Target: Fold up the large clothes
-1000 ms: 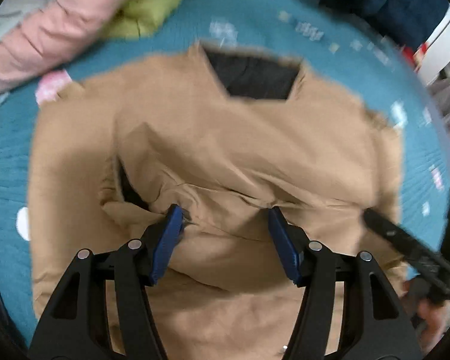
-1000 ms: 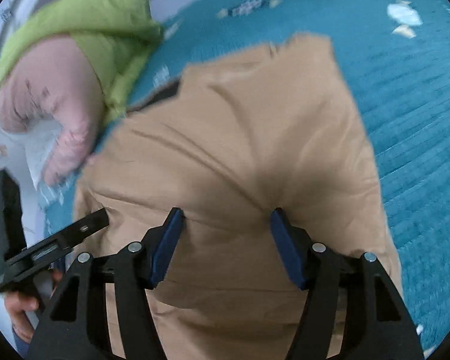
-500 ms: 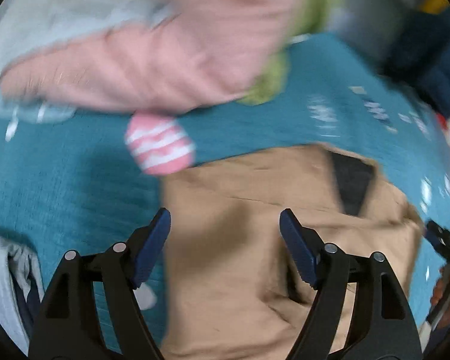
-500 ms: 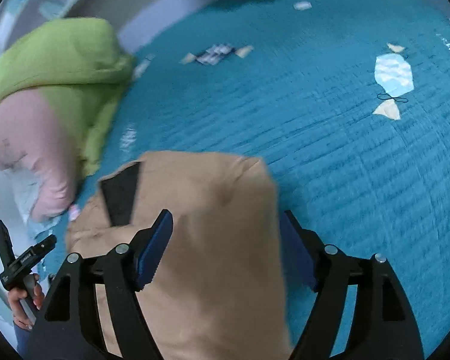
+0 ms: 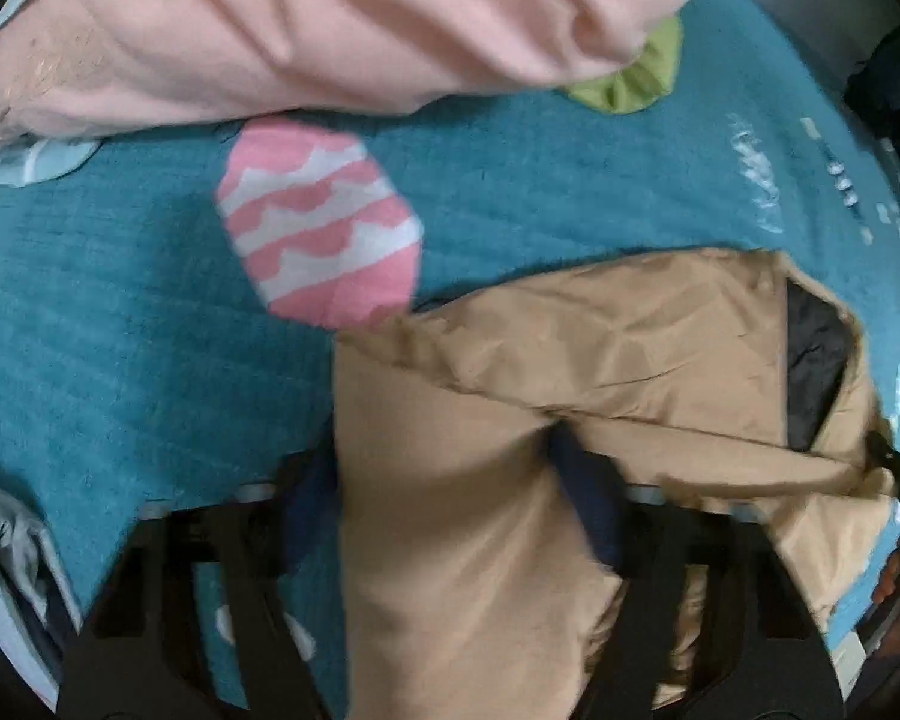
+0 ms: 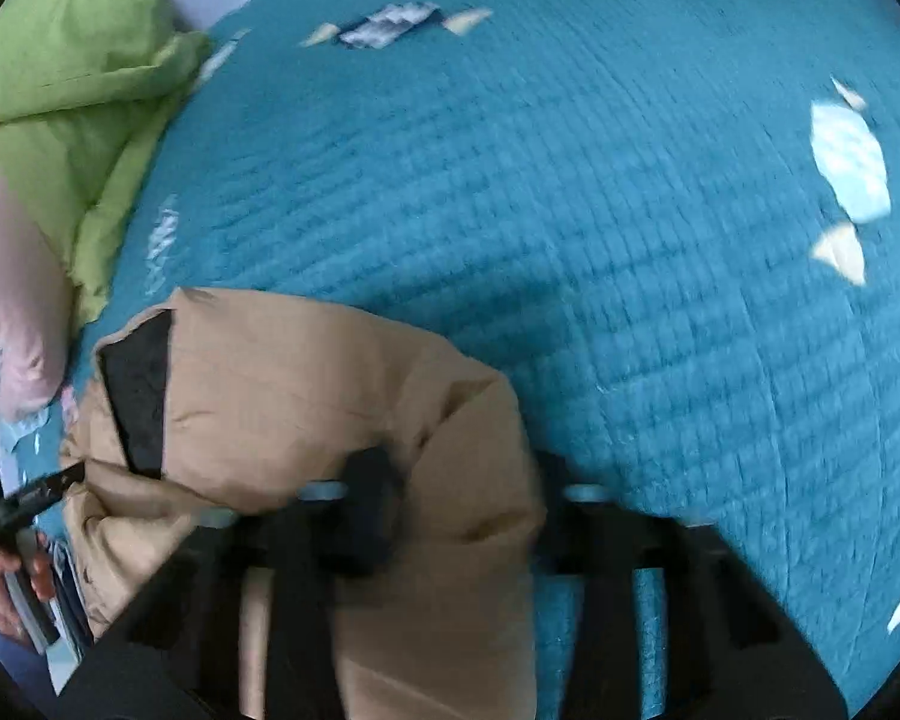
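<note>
A tan jacket (image 5: pixel 570 360) with a black lining at the collar (image 5: pixel 816 360) lies on a teal bedspread (image 5: pixel 120 330). My left gripper (image 5: pixel 444 504) is open, its jaws astride the jacket's left edge, with cloth between the fingers. In the right wrist view the same jacket (image 6: pixel 282 396) lies at the lower left. My right gripper (image 6: pixel 468 510) is open astride the jacket's right edge. Both grippers are motion-blurred. Each view shows the other gripper at its side edge.
A pink quilt (image 5: pixel 270 18) and a green quilt (image 6: pixel 72 72) are piled at the head of the bed. A pink-and-white egg print (image 5: pixel 318 222) marks the bedspread (image 6: pixel 570 210). Grey cloth (image 5: pixel 6 546) lies at the lower left.
Both grippers have swung outward from the middle of the jacket to its side edges. Each now sits low over an edge, with cloth between the jaws.
</note>
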The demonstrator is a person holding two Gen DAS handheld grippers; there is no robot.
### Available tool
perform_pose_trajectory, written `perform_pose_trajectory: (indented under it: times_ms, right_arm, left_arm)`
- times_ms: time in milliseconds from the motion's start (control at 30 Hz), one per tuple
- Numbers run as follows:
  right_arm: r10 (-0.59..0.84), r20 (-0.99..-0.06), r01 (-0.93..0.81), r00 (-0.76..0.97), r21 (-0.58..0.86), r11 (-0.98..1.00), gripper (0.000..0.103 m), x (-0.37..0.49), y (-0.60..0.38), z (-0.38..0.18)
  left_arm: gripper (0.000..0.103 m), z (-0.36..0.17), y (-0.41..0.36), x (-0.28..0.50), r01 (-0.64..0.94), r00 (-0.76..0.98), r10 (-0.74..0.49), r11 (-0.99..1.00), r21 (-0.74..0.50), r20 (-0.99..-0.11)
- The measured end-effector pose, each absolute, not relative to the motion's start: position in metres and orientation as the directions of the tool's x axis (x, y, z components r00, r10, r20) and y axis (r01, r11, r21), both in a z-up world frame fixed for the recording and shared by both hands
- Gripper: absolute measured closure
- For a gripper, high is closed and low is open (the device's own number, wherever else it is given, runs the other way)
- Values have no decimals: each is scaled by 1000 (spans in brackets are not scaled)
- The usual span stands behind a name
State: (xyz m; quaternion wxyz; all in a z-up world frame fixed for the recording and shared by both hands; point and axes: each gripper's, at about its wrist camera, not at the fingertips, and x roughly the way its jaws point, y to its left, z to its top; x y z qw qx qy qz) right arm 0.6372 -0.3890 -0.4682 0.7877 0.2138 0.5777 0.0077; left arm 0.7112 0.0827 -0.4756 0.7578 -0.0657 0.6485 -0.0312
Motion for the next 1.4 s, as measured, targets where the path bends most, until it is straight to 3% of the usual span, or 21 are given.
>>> perform_pose_trajectory:
  times_ms: [100, 200, 400, 600, 833, 1067, 1333, 1400]
  right_arm:
    - [242, -892, 191, 382, 332, 924, 89, 633, -383, -454]
    - [236, -853, 178, 466, 351, 919, 90, 630, -382, -432]
    - [264, -745, 80, 612, 391, 917, 90, 604, -377, -372]
    - [297, -665, -26, 685, 385, 923, 90, 532, -371, -321]
    - [315, -660, -74, 682, 366, 928, 90, 429, -368, -293]
    - [318, -731, -66, 603, 351, 934, 90, 332, -355, -309]
    - [304, -863, 61, 403, 357, 932, 84, 255, -353, -379]
    - [289, -883, 90, 370, 343, 935, 80, 247, -355, -389]
  left_arm:
    - [84, -462, 72, 709, 25, 207, -111, 994, -108, -972]
    - [88, -438, 67, 706, 39, 316, -121, 993, -115, -941]
    - [89, -380, 74, 681, 109, 465, -245, 969, -220, -851]
    - [89, -319, 107, 601, 166, 567, -329, 944, -287, -755]
    - [89, -290, 114, 492, 200, 589, -346, 938, -284, -730]
    - [88, -328, 129, 393, 166, 520, -373, 926, -338, -768]
    - [82, -392, 145, 317, 54, 394, -327, 941, -334, -859]
    - [70, -401, 149, 306, 25, 364, -330, 938, -345, -871]
